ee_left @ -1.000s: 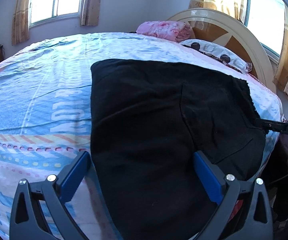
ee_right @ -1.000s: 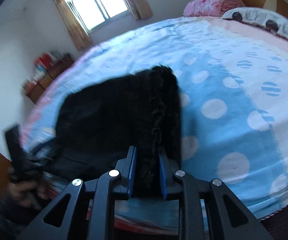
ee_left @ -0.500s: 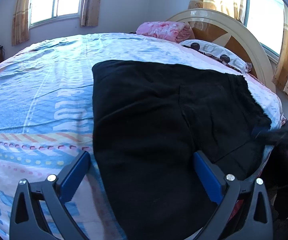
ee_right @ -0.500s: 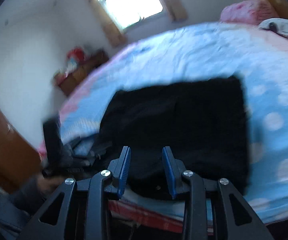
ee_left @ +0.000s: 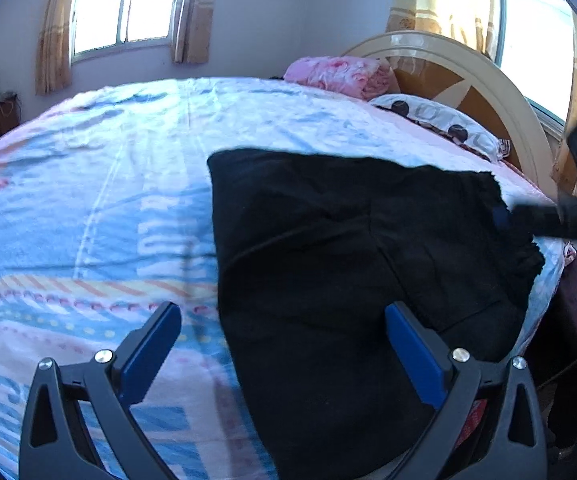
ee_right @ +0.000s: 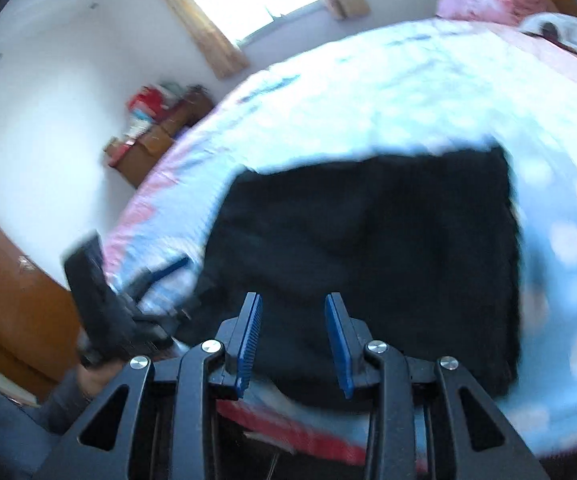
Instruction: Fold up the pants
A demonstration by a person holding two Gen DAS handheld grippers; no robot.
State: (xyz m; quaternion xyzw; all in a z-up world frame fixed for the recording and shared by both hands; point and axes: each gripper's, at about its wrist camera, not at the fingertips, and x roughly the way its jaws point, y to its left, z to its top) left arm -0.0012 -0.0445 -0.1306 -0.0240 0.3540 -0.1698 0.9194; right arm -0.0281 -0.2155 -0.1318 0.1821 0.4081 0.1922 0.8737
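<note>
Jaws of the left gripper [ee_left: 282,350] gape, the right gripper [ee_right: 293,340] opening empty above black pants [ee_right: 388,248].

Both grippers: black frames w/ triangular cutouts, blue ribbed pads, silver screws. Grey sleeve [ee_right: 62,396].

The right gripper [ee_right: 293,340] lets go of the black pants [ee_right: 388,248], jaws opening, and backs away; waistband now flat on the bed [ee_right: 368,92].
</note>
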